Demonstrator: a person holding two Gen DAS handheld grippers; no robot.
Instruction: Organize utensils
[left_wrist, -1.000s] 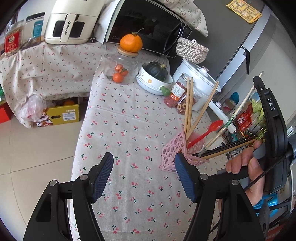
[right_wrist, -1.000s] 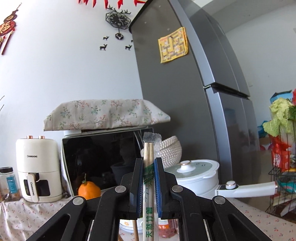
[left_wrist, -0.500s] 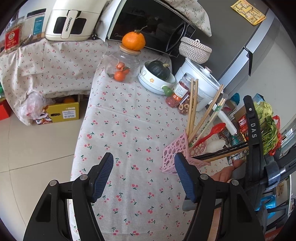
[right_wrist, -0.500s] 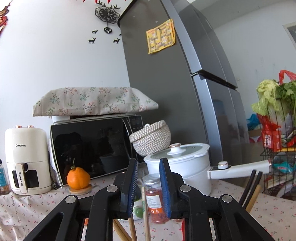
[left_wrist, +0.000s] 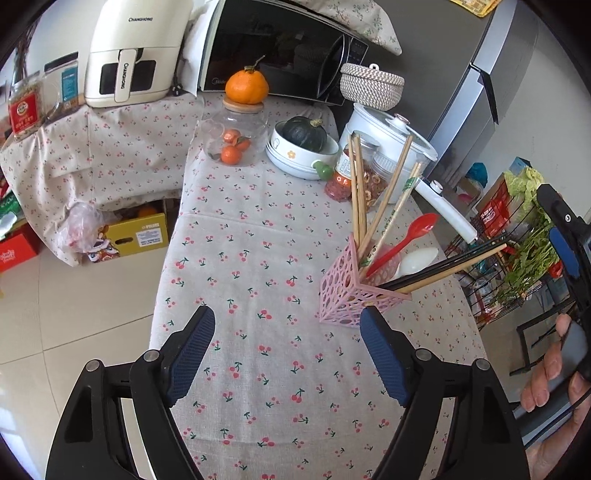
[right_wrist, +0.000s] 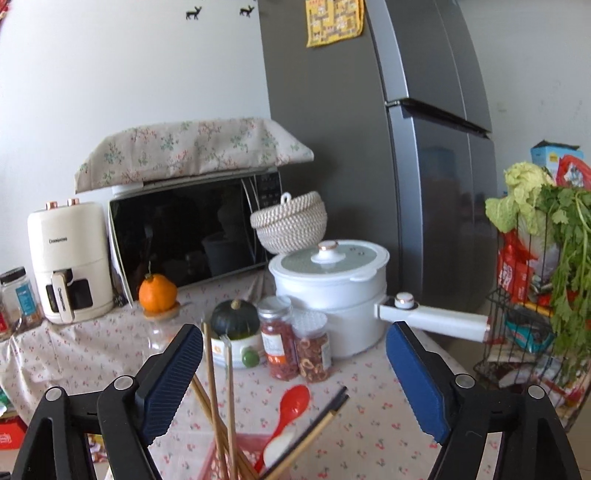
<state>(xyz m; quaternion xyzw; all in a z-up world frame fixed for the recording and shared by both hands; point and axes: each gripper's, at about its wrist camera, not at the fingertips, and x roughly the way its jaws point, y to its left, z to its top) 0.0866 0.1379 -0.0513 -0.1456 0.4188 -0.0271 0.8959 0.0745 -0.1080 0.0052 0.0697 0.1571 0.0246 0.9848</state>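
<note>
Several utensils are already stood in the pink holder (left_wrist: 354, 291) on the table (left_wrist: 258, 369): wooden chopsticks (left_wrist: 356, 192), a wrapped pair (left_wrist: 397, 210), dark chopsticks (left_wrist: 447, 264), a red spoon (left_wrist: 410, 236) and a white spoon (left_wrist: 417, 258); no loose utensil is seen on the cloth, so the sorting is judged nearly or fully done. The right gripper (right_wrist: 295, 373) has just been opening above the holder and is spread with nothing pinched; the left gripper (left_wrist: 288, 350) has likewise just been opening and is held wide and empty beside the holder.
</note>
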